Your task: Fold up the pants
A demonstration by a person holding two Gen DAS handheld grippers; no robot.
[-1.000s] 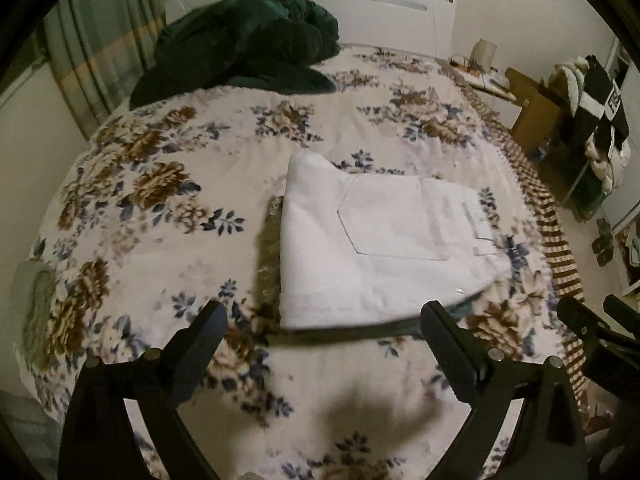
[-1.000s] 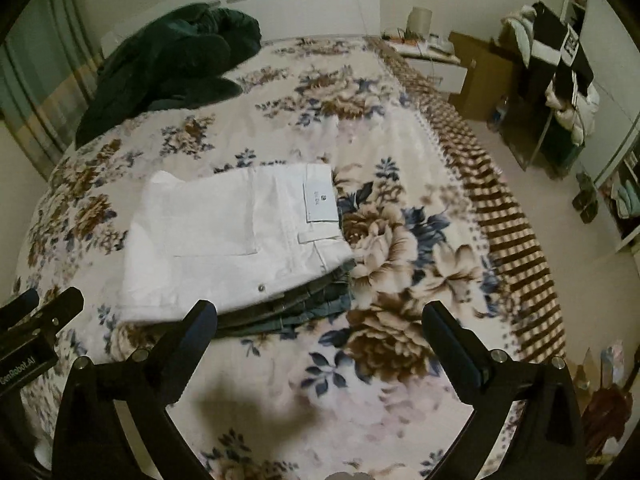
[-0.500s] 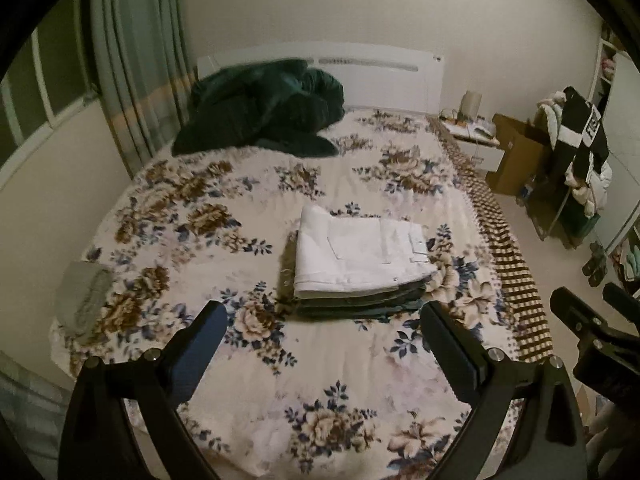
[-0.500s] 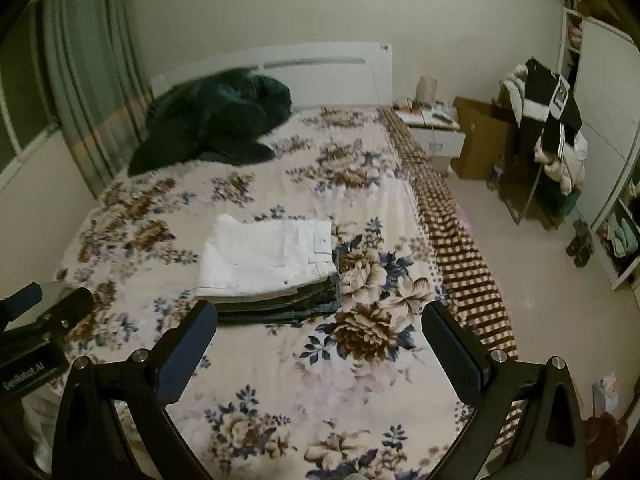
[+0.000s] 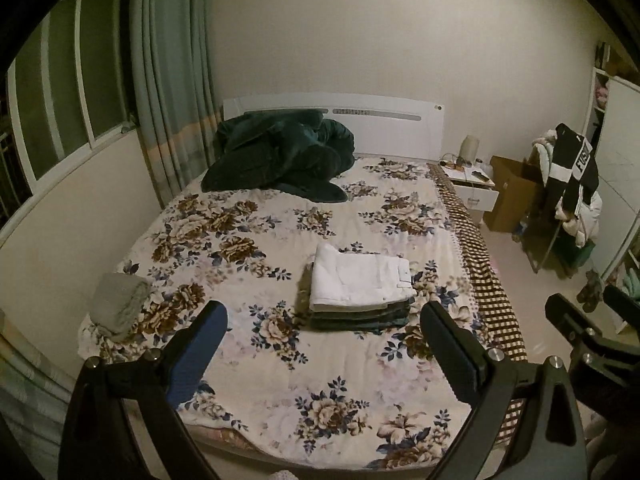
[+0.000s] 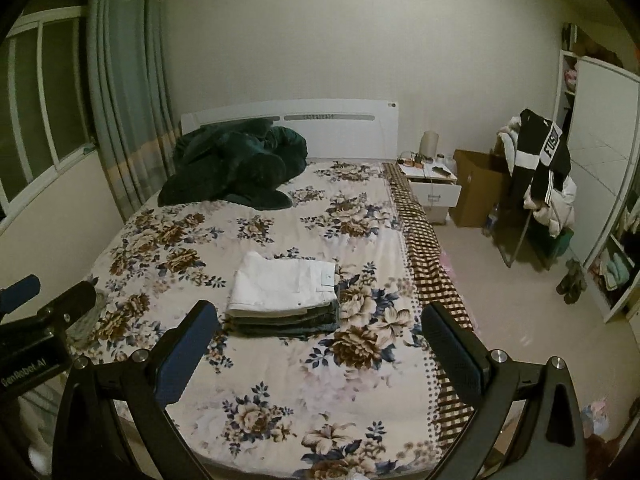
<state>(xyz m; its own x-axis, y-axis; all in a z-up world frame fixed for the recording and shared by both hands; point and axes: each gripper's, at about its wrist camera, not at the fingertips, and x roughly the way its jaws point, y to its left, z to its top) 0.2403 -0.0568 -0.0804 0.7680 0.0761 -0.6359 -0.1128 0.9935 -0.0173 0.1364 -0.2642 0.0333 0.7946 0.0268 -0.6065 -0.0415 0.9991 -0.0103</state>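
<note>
Folded white pants [image 5: 358, 280] lie on top of a stack of darker folded pants [image 5: 360, 316] in the middle of the floral bed [image 5: 248, 356]. The stack also shows in the right wrist view, white pants [image 6: 280, 286] over the dark ones [image 6: 288, 322]. My left gripper [image 5: 324, 340] is open and empty, held high and well back from the stack. My right gripper [image 6: 320, 338] is open and empty too, equally far back. The right gripper also shows at the right edge of the left wrist view [image 5: 580, 320].
A dark green blanket [image 5: 280, 156] is heaped at the headboard. A grey folded cloth [image 5: 118, 304] lies at the bed's left edge. Right of the bed stand a white nightstand [image 6: 434, 188], a cardboard box [image 6: 476, 188] and a rack of clothes [image 6: 540, 176]. A curtained window is on the left.
Both grippers have pulled up and far back from the stack over the last second. The stack looks much smaller now and the whole room is in view. The pants have not moved.
</note>
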